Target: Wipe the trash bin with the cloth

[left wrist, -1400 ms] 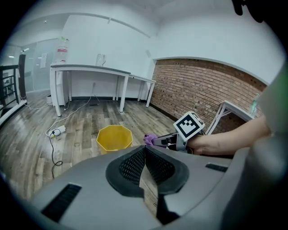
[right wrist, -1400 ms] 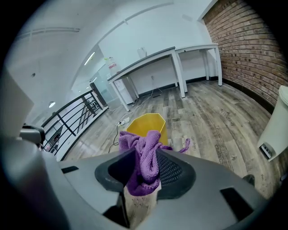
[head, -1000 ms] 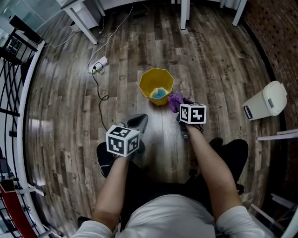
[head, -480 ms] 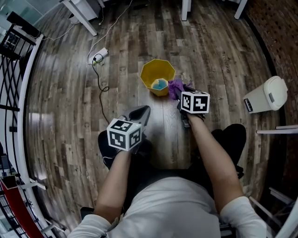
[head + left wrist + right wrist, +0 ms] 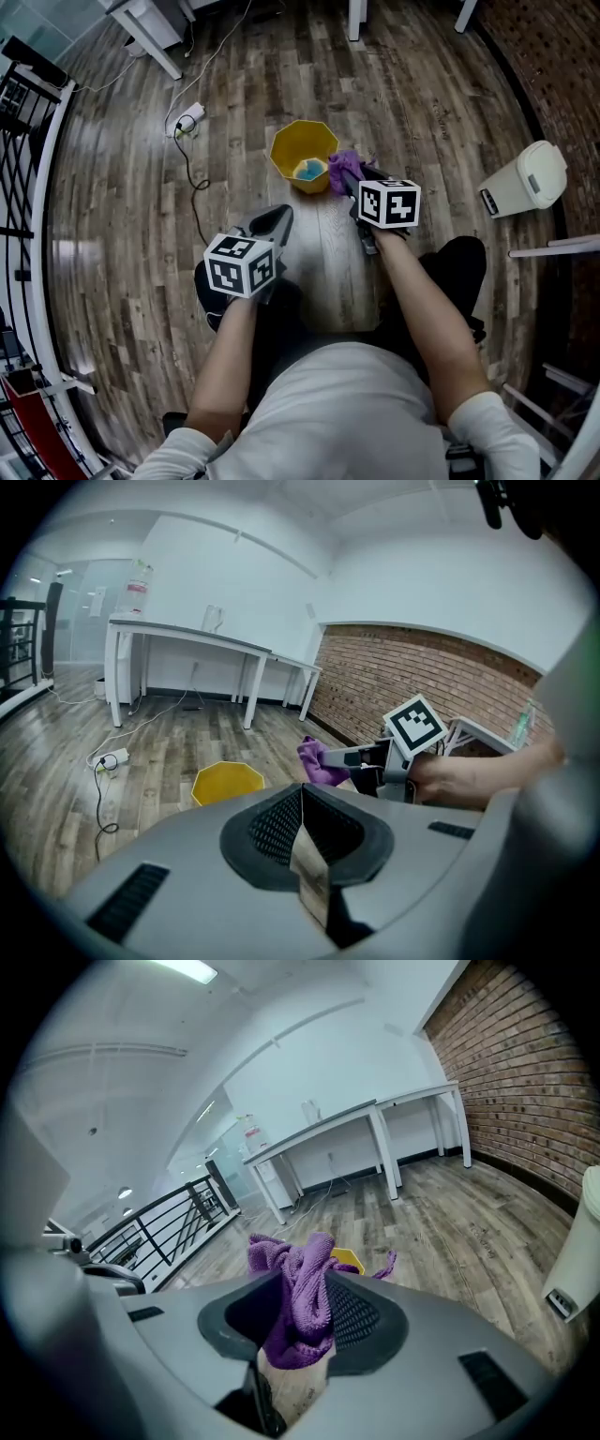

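Trash bin (image 5: pixel 300 145), yellow, open-topped: stands on the plank floor (image 5: pixel 422 103) just ahead of both grippers, with something blue (image 5: pixel 307 170) inside. We judge the wipe not yet begun, since nothing touches the bin.
Left gripper (image 5: pixel 281 216): jaws together, empty.
Right gripper (image 5: pixel 354 186): clamped on the purple cloth (image 5: pixel 341 171), beside the bin's rim.
Writing: we read none. The marker cubes (image 5: pixel 389 203) carry patterns only.

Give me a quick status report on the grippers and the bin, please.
Left gripper shut, empty. Right gripper shut on purple cloth. Yellow bin upright, cloth near its rim. Cable to its left, apart.
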The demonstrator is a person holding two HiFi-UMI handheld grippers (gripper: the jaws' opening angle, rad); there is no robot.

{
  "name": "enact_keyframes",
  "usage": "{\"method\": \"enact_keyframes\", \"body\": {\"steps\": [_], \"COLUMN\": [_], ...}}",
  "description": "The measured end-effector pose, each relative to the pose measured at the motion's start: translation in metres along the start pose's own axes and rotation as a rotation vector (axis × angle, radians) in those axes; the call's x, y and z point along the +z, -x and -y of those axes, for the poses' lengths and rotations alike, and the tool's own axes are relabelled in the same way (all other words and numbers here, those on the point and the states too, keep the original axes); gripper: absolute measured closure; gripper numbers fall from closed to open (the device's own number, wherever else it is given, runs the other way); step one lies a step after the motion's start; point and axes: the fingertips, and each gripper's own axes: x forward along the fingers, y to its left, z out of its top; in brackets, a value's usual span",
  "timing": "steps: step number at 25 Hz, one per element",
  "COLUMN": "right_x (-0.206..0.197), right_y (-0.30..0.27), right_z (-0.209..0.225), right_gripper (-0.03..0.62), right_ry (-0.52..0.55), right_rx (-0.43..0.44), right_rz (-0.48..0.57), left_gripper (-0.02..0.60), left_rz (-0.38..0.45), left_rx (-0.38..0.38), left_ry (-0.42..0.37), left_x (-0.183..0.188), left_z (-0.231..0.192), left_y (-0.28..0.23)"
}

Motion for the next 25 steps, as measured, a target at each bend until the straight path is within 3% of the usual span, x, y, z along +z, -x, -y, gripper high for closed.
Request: {"method": "enact_keyframes", "body": {"steps": [17,25], "right_x": [0.026,0.027], "right_y": [0.067,0.095], "right_z": [-0.049,-0.062], "right_gripper": [0.453,0.453], "right_ry": [0.074,0.102], "right_rx": [0.071,0.047], "right_rz": [0.147,0.190], "left_gripper": [0.575,0.575], "left_rz": [0.053,0.089], "left_rx": [-0.053,-0.069], "left_ry": [-0.049,-0.058], "left_x": [0.008,0.017], "left_z": [0.044,0.052], "left_y": [0.034,0.051]}}
